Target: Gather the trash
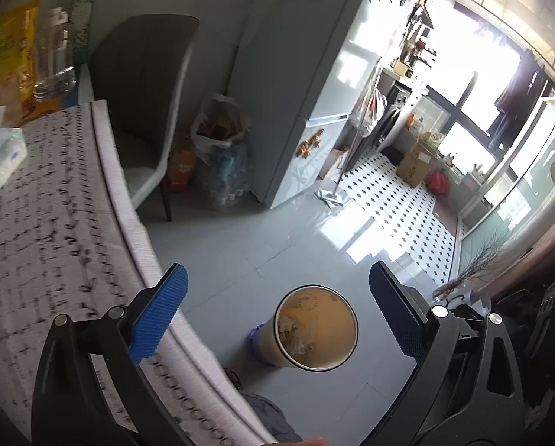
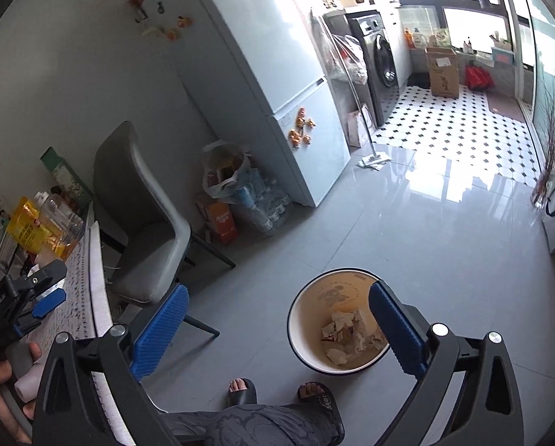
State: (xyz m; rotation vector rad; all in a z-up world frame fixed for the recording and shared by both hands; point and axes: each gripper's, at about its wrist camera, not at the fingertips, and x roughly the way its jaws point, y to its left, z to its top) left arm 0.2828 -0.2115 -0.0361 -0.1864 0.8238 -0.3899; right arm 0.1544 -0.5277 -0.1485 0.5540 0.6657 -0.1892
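Both grippers held over grey glossy floor tiles (image 2: 407, 230) beside a table covered in a black-on-white patterned cloth (image 1: 36, 223). Left gripper (image 1: 277, 319): blue ribbed pads spread wide, nothing between them; it hangs past the table edge, looking down on the trash bin (image 1: 314, 330) standing on the floor. Right gripper (image 2: 277, 330): jaws likewise wide apart and empty, its right pad overlapping the bin's (image 2: 337, 319) rim in view — contact cannot be told. Bin is round, cream-orange inside with a dark rim; crumpled paper scraps (image 2: 348, 334) lie at its bottom. The left gripper (image 2: 36, 297) also shows at the left edge of the right wrist view, above the table. On the table's far end: a tissue pack (image 1: 0, 148), a yellow bag (image 1: 10, 55), a clear plastic bottle (image 1: 54, 59) just beside it. A grey chair (image 2: 147, 230) stands at the table; behind it, bags and a pack of bottled water (image 2: 255, 200) against a pale refrigerator (image 2: 270, 85) with magnets. Beyond — black-and-white diamond tiling (image 2: 455, 119), a washing machine (image 2: 377, 55), a cardboard box (image 2: 442, 72), bright windows. The person's sandalled feet (image 2: 277, 394) stand near the bin.
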